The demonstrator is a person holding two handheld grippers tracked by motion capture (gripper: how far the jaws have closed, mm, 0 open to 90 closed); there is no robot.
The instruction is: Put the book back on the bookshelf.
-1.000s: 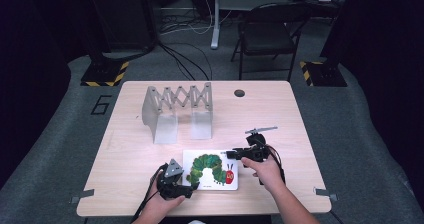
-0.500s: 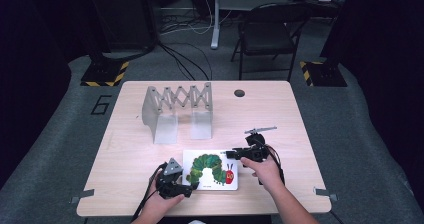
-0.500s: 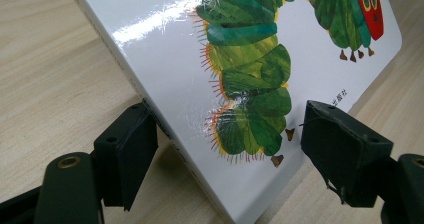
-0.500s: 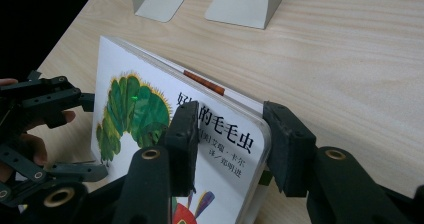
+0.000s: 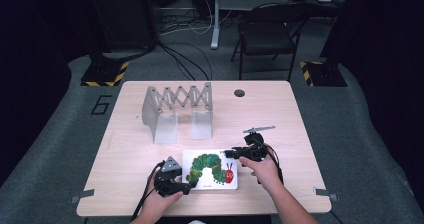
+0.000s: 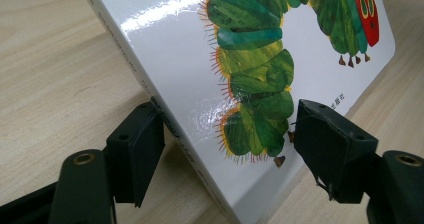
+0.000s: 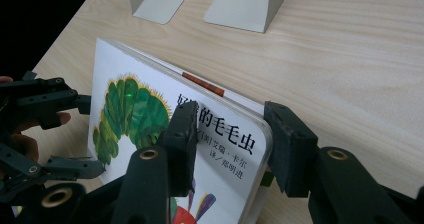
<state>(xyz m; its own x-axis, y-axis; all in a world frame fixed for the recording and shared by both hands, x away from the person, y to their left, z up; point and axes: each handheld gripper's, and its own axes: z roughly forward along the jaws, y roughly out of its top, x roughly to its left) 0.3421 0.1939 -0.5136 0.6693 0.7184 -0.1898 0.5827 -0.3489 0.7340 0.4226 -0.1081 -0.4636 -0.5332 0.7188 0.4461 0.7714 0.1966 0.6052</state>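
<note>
Wooden table point(image 5: 150, 184), white glossy book point(image 5: 210, 170), green caterpillar cover

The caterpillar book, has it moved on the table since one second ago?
No. In the high view the caterpillar book lies at the same place below the metal folding rack, at the table's near edge.

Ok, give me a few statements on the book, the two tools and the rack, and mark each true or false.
1. The right tool is clamped on a corner of the caterpillar book. True.
2. The book stands in the metal rack. False: it is on the table, in front of the rack.
3. The left tool straddles the book's edge, its pads not yet pressing. True.
4. The book's cover is plain blue. False: white, with a green caterpillar.
</note>
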